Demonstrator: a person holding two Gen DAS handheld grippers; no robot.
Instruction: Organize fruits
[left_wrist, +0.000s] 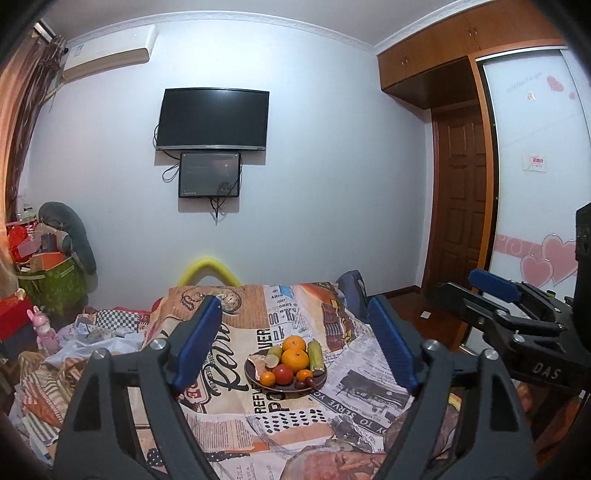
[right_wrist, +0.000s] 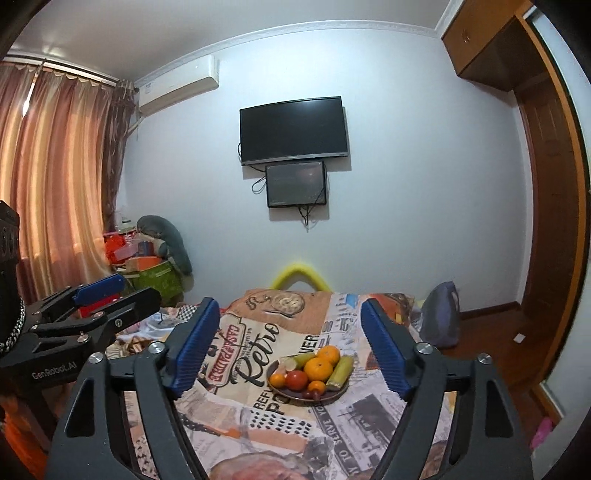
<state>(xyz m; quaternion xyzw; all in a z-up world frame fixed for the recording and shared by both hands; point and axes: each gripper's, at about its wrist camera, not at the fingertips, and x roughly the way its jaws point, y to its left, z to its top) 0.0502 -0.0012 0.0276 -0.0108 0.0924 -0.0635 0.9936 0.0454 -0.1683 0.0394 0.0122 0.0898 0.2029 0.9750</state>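
Note:
A dark round plate (left_wrist: 258, 382) (right_wrist: 332, 398) sits on a table covered with a printed newspaper-style cloth (left_wrist: 258, 417) (right_wrist: 258, 417). It holds two large oranges (left_wrist: 294, 360) (right_wrist: 318, 370), a red tomato (left_wrist: 283, 373) (right_wrist: 296, 379), small oranges (left_wrist: 267, 378) (right_wrist: 277, 379), green-yellow corn pieces (left_wrist: 316, 355) (right_wrist: 340, 371) and other small fruit. My left gripper (left_wrist: 295, 339) is open and empty, held above the near table, short of the plate. My right gripper (right_wrist: 290, 343) is open and empty, likewise short of the plate. Each gripper shows at the edge of the other's view (left_wrist: 509, 306) (right_wrist: 92, 306).
A TV (left_wrist: 213, 120) and a small screen hang on the far wall. Boxes, bags and a grey cushion (left_wrist: 70, 236) pile at the left. A yellow foam arc (left_wrist: 208, 271) and a blue bag (right_wrist: 441, 314) sit behind the table. A wooden door (left_wrist: 461, 206) is right.

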